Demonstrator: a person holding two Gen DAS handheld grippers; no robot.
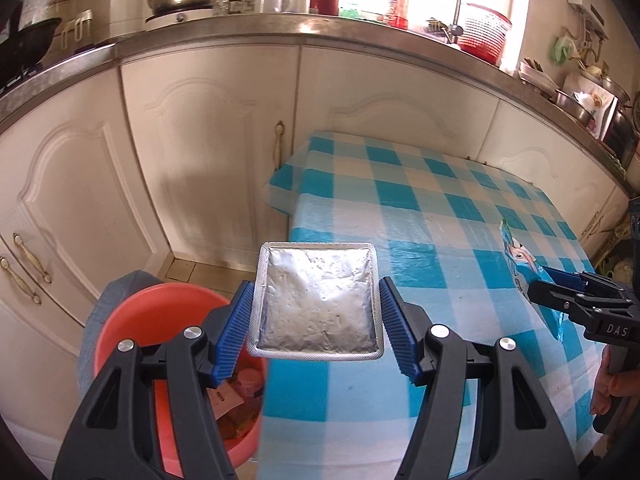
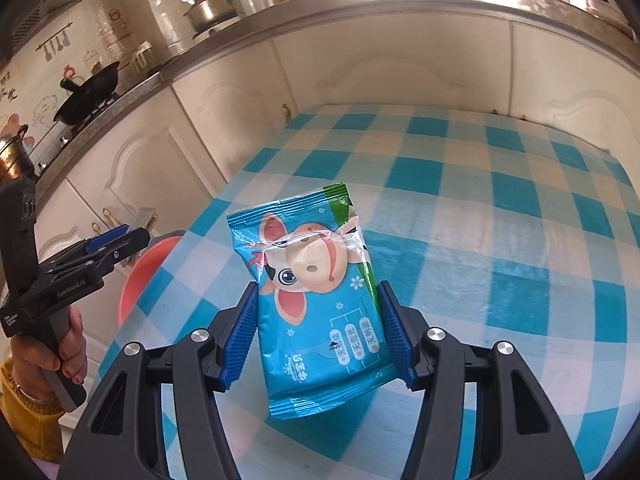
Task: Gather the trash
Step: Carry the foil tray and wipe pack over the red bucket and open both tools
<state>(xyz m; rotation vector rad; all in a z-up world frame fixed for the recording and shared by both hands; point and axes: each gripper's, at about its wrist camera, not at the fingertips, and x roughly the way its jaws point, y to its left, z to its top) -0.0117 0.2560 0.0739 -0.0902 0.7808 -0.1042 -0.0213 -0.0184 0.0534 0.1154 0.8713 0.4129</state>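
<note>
Blue ribbed pads of the left hand-held gripper press both long edges of a silver foil tray, jaws roughly half open and clamped on it. The tray sits level between the pads, above the near left corner of the bench, which carries a blue-and-white checked cloth. Below and left of that corner stands a coral-red bucket on the floor, with paper and packet scraps lying inside it.

The right hand-held gripper holds a blue wet-wipe packet printed with a cartoon cow, pads pressing its two side edges, jaws about half open. The packet is lifted clear of the checked cloth and tilts slightly. A hand with a yellow sleeve grips the left tool's handle. White cabinet doors run behind the bench.
</note>
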